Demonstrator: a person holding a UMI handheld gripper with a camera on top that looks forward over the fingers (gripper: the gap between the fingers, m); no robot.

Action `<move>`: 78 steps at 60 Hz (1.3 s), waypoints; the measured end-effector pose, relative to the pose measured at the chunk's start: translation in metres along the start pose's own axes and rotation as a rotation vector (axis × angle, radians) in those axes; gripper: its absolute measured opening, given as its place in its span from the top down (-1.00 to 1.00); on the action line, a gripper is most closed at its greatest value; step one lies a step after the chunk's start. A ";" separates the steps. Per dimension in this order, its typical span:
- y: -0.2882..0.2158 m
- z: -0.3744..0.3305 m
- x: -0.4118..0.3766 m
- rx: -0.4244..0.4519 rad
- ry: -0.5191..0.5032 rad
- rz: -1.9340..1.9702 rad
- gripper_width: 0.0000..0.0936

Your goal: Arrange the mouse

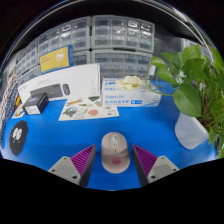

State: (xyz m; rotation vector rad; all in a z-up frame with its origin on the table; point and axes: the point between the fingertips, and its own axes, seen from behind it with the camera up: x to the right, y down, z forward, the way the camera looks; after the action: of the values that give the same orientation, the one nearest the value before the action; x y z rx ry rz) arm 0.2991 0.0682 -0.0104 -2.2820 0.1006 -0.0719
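Observation:
A beige computer mouse [114, 152] lies on the blue table cover [130, 125], between my two fingers. My gripper [113, 164] is open: the purple pads [80, 161] stand apart from the mouse with blue cover showing in the gap on each side. The mouse rests on the table on its own, its front pointing away from me.
A white product box with keyboard pictures [58, 85] stands beyond on the left, with leaflets [88, 108] and a flat blue-white box [128, 94] beside it. A green plant [198, 85] and a white object [191, 130] are on the right. A black-and-white item [17, 138] lies on the left. Storage bins line the back.

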 end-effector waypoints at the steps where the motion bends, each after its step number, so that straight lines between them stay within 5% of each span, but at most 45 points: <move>1: -0.002 0.002 0.000 -0.002 0.000 0.003 -0.50; 7: -0.008 0.011 -0.002 -0.001 -0.019 0.021 -0.30; 8: -0.007 0.011 -0.003 -0.004 -0.022 0.024 -0.05; 9: -0.007 0.011 -0.002 -0.003 -0.016 0.020 -0.01; 20: -0.006 0.011 -0.003 -0.032 -0.004 0.013 0.26; 31: -0.023 0.000 -0.001 -0.052 0.063 0.034 0.26; 43: -0.129 -0.074 -0.062 0.138 0.128 0.044 0.26; 56: -0.201 -0.135 -0.225 0.286 0.046 0.013 0.25; 64: -0.179 -0.123 -0.327 0.261 -0.030 -0.014 0.26; 78: -0.075 -0.055 -0.422 0.082 -0.096 -0.061 0.26</move>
State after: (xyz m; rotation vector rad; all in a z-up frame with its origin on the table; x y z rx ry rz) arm -0.1214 0.1170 0.0745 -2.2026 -0.0221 0.0015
